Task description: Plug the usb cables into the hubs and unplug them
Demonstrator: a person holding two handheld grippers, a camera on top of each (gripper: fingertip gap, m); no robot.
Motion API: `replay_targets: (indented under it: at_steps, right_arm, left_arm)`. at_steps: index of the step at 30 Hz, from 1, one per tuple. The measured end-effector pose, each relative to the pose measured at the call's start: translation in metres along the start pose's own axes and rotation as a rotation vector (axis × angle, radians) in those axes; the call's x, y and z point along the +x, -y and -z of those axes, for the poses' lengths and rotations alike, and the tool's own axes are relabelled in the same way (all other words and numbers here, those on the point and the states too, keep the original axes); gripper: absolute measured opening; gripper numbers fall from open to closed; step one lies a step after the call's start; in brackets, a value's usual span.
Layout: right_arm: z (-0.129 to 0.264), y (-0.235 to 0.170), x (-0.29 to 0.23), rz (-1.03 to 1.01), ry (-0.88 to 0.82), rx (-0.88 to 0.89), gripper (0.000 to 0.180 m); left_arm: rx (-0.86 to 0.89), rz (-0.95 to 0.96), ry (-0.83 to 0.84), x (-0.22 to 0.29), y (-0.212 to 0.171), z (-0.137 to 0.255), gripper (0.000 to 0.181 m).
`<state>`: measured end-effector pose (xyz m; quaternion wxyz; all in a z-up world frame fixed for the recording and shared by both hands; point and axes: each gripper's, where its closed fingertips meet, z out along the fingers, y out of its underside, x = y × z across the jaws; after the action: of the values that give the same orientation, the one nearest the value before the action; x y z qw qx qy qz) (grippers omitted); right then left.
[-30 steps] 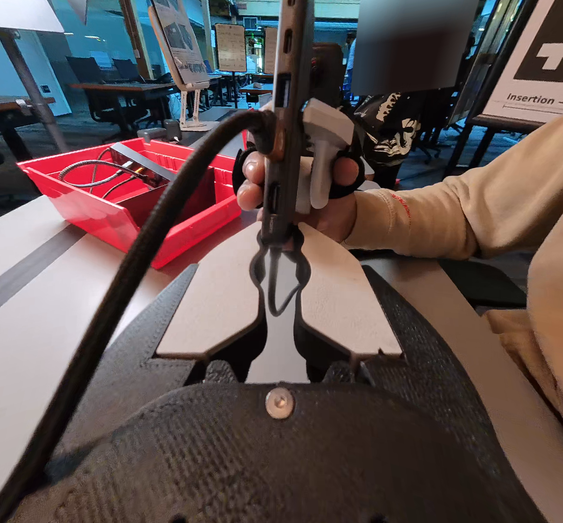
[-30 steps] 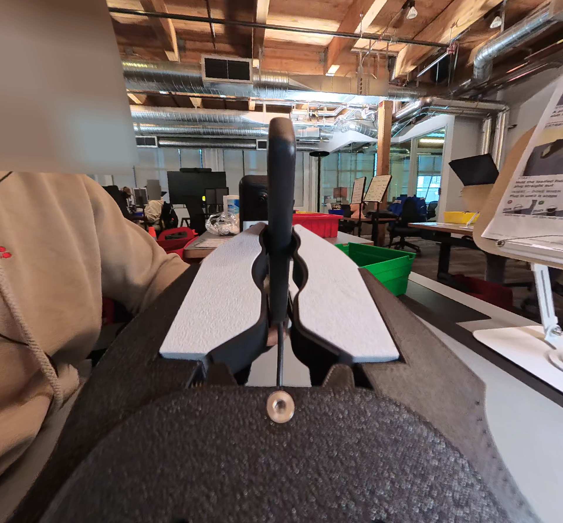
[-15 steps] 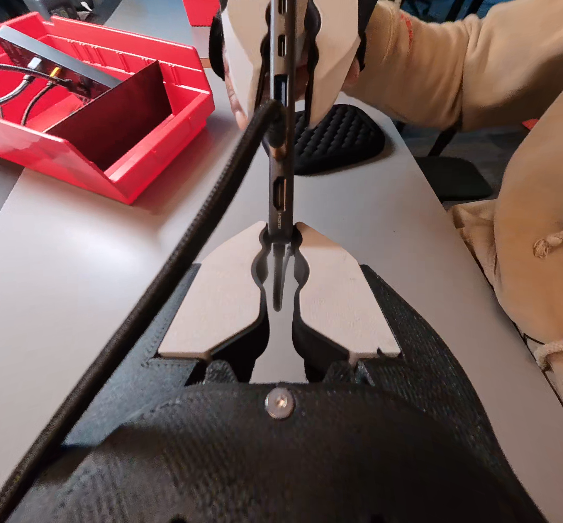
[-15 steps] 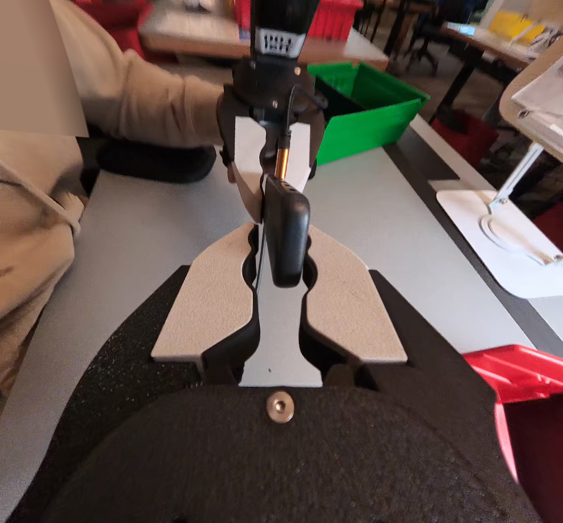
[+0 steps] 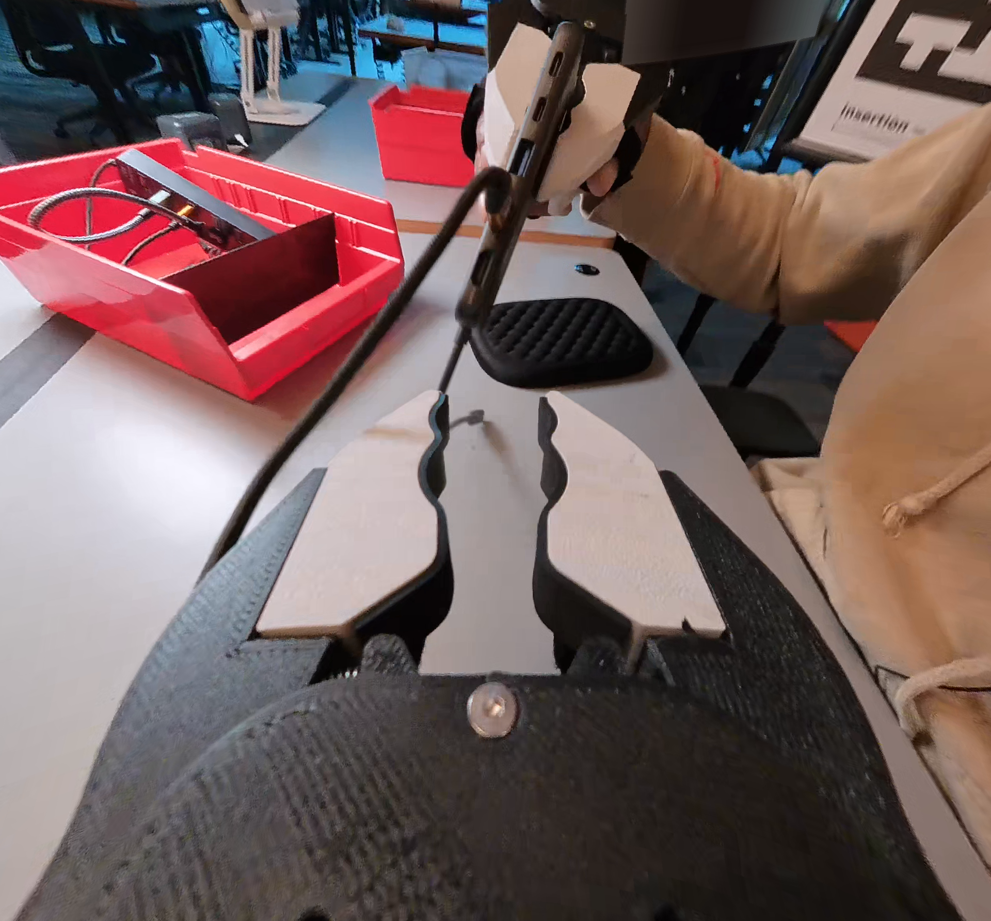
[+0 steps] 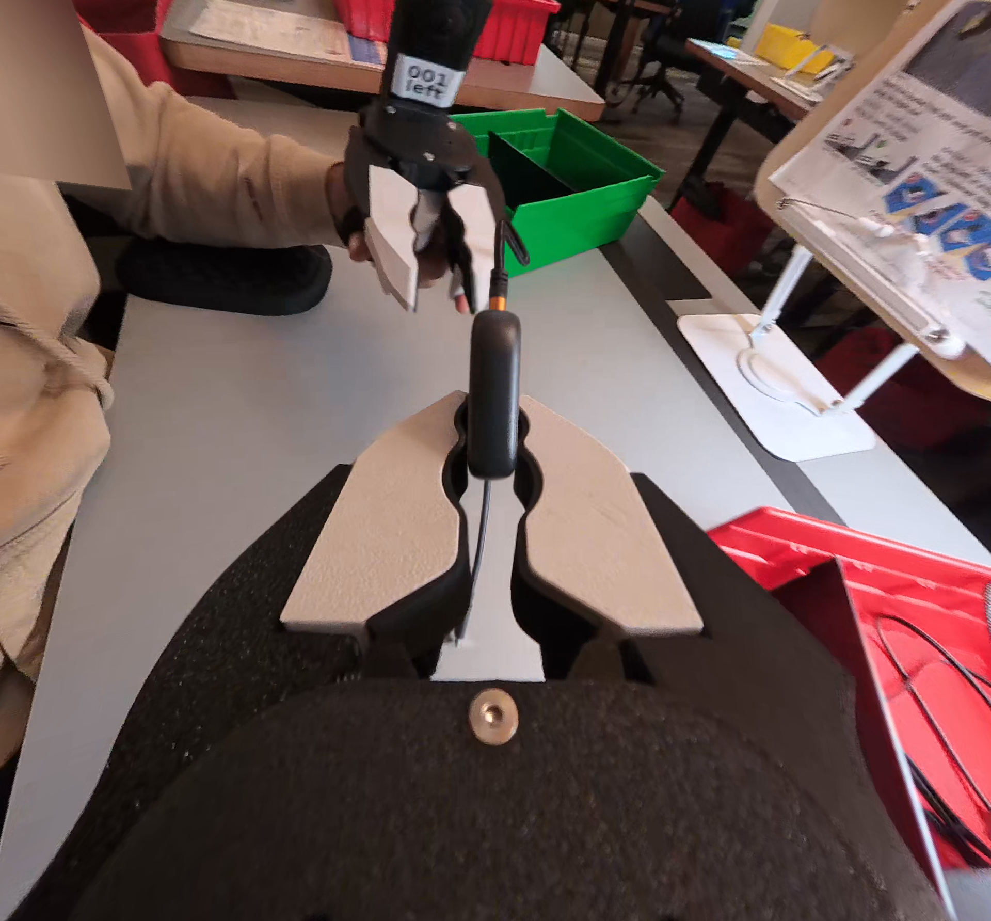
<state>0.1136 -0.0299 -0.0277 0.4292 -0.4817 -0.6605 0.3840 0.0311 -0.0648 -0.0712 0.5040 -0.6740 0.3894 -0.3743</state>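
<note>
The right gripper is clamped on the hub, which stands on edge between its fingers above the grey table, its far end jutting past the tips. A braided cable is plugged into the hub's side. The left gripper is spread wide and holds nothing, its tips just short of the hub's lower end.
</note>
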Motion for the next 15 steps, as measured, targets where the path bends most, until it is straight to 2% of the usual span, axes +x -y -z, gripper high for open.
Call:
replay_targets:
  at_steps: [6,11,15]
  right_arm:
    - [0.029,0.003,0.021,-0.042,-0.104,0.059,0.013]
    - [0.037,0.023,0.030,-0.157,-0.113,0.413,0.012]
    - [0.020,0.035,0.029,-0.240,-0.027,0.637,0.012]
  left_arm:
    - [0.021,0.011,0.081,-0.006,-0.014,0.011,0.034]
    - [0.081,0.078,0.106,-0.014,-0.014,0.010,0.037]
    - [0.151,0.135,0.074,-0.014,-0.006,-0.001,0.040]
